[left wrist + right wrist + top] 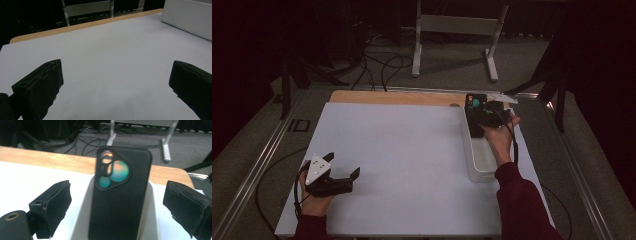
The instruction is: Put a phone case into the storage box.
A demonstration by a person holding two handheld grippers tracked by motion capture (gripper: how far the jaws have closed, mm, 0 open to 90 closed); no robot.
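Note:
A black phone (pixel 120 195) with shiny round lenses in its back stands tilted at the far end of a white tray (pixel 81 217). My right gripper (pixel 117 185) is open, one jaw on each side of the phone, with a gap on both sides. From above, the right gripper (pixel 484 114) sits over the tray's (pixel 484 162) far end, where the phone (pixel 473 106) shows a teal spot. My left gripper (pixel 344 165) rests open on the white mat near the front left. In its own view the left gripper (pixel 116 65) holds nothing.
A white mat (pixel 402 150) covers the wooden table (pixel 392 96), whose bare edge shows at the back. The tray's side (pixel 187 17) rises at the right. On the floor beyond stand a white metal frame (pixel 417 45) and loose cables (pixel 384 65). Metal rails (pixel 257 160) flank the table.

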